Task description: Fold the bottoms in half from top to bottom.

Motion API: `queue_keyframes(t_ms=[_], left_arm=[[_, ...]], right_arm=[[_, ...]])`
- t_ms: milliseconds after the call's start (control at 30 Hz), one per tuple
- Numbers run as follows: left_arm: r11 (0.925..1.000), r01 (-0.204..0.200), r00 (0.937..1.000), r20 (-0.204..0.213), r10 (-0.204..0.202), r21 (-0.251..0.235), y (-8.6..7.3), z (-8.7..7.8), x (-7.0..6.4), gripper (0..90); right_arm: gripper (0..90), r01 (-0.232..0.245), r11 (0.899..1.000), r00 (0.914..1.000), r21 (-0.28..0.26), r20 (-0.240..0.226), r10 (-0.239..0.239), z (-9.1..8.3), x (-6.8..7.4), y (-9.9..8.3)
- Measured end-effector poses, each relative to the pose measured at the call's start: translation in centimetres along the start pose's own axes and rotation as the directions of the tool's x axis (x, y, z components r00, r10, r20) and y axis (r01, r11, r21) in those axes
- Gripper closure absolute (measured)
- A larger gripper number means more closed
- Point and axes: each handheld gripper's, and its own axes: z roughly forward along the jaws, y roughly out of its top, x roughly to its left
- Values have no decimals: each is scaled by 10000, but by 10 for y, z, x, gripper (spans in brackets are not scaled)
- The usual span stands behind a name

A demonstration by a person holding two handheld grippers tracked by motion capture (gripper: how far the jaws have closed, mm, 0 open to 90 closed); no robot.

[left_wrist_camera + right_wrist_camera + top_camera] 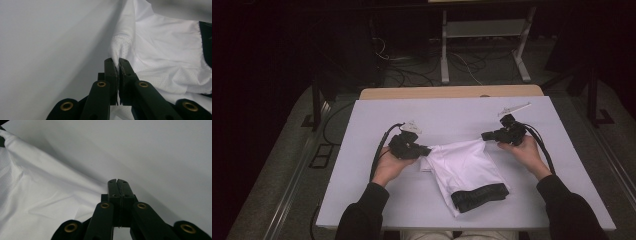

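Note:
A white mesh garment [467, 162] with a black band [479, 196] at its near end lies on the white table [362, 170]. My left gripper [428, 149] is at the garment's left upper corner. In the left gripper view its jaws [117, 60] are shut on a bunched fold of the white fabric [165, 50]. My right gripper [484, 135] is at the right upper corner, and the cloth's top edge stretches between the two. In the right gripper view the jaws [117, 180] are shut, with the garment's [37, 195] taut edge running in to them from the left.
A small pale object [513, 108] lies near the table's far right corner. A wooden board edge [452, 92] borders the far side. Beyond it stand a metal frame [484, 30] and cables [412, 75] on the floor. Bare tabletop lies left and right of the garment.

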Motion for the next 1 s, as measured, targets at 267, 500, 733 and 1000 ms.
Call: queue_keyframes(t_ms=[267,500,733,1000], left_arm=[[9996,-56,10000,58,55,278,7,-6,23,858],[9986,-11,10000,12,11,531,17,-6,52,857],[9985,70,9995,-308,-54,537,27,-1,70,857],[9970,-45,9954,-947,118,779,37,13,79,857]], right_arm=[[891,-22,10000,9999,-11,117,22,10,4,13],[891,-277,9996,9991,-30,327,277,18,4,22],[891,-598,9979,9967,-230,531,609,23,-2,32],[891,-1135,9927,9913,-415,625,1159,27,-15,44]])
